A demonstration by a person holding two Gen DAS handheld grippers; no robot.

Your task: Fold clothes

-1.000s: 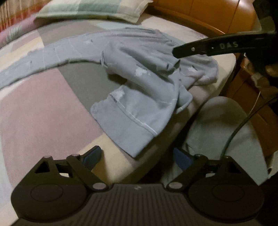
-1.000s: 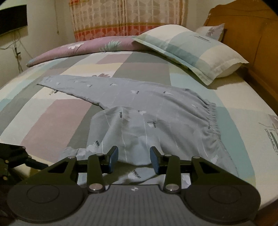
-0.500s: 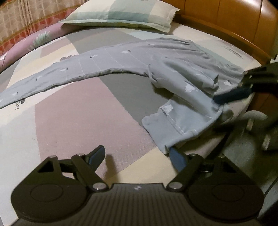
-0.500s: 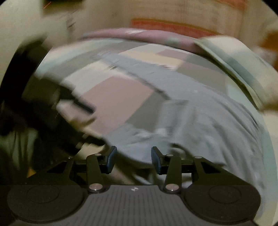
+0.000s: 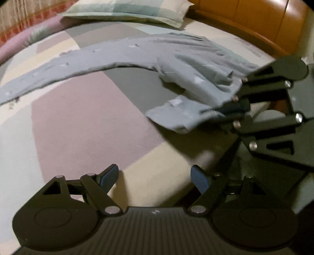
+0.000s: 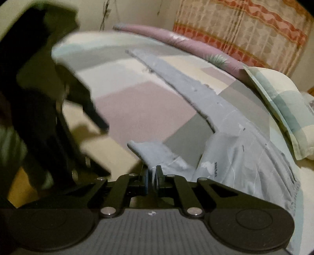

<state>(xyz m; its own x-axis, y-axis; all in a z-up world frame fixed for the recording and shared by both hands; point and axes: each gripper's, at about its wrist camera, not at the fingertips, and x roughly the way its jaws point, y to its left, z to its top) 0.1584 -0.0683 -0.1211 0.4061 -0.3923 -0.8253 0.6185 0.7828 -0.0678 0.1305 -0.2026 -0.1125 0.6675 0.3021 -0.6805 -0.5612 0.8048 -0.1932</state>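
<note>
We see a bed (image 5: 82, 121) covered by a sheet of pastel colour blocks; it fills both views. A wooden headboard (image 5: 261, 25) borders it on the far right of the left wrist view. A checked pillow (image 5: 127, 9) lies at the head end, and a patterned curtain (image 6: 245, 29) hangs behind the bed in the right wrist view.

The grey trousers (image 5: 186, 64) lie across the sheet. One leg extends flat and long toward the left of the left wrist view. The other leg is bunched and doubled over near the bed edge, and its hem end is raised slightly off the sheet.

Our right gripper (image 6: 151, 177) reaches in from the bed edge. Its jaws are closing at this moment, and a thin fold of the trouser hem sits pinched between the two blue pads. In the left wrist view the same tool appears on the right, its tips at the lifted hem.

Our left gripper (image 5: 155, 176) hangs over bare sheet near the bed edge. Its jaws stand wide apart with nothing between them, and it is clear of the trousers.
</note>
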